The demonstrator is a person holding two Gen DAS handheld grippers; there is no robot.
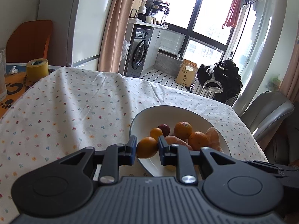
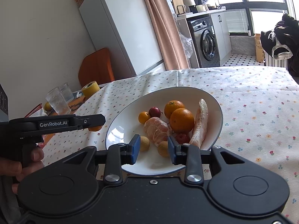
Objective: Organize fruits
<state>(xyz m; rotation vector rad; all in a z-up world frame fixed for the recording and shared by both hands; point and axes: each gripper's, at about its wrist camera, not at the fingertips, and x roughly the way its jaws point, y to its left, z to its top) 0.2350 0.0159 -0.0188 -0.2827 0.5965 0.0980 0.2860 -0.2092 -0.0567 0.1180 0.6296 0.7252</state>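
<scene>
1. Left gripper (image 1: 146, 147): fingers clamped on one small orange (image 1: 147, 147), held over the bowl's near-left rim.
2. Right gripper (image 2: 154, 147): fingers wide apart and holding nothing, poised over the bowl's near rim.
3. One white bowl (image 2: 119, 128) on the floral tablecloth (image 2: 252, 112), toward the table's right edge as the left camera sees it.
4. In the bowl, counted from the right camera: two large oranges (image 2: 181, 120), one small orange fruit (image 2: 144, 117), two dark red fruits (image 2: 154, 111), two tan round fruits (image 2: 163, 148), one peeled citrus (image 2: 156, 130), one peeled wedge (image 2: 201, 125) leaning on the right wall.
5. Off the cloth, at the table's far left: one yellow tape roll (image 1: 37, 70), two glasses (image 2: 58, 100).
6. One hand (image 2: 28, 162) grips the left gripper's handle.
</scene>
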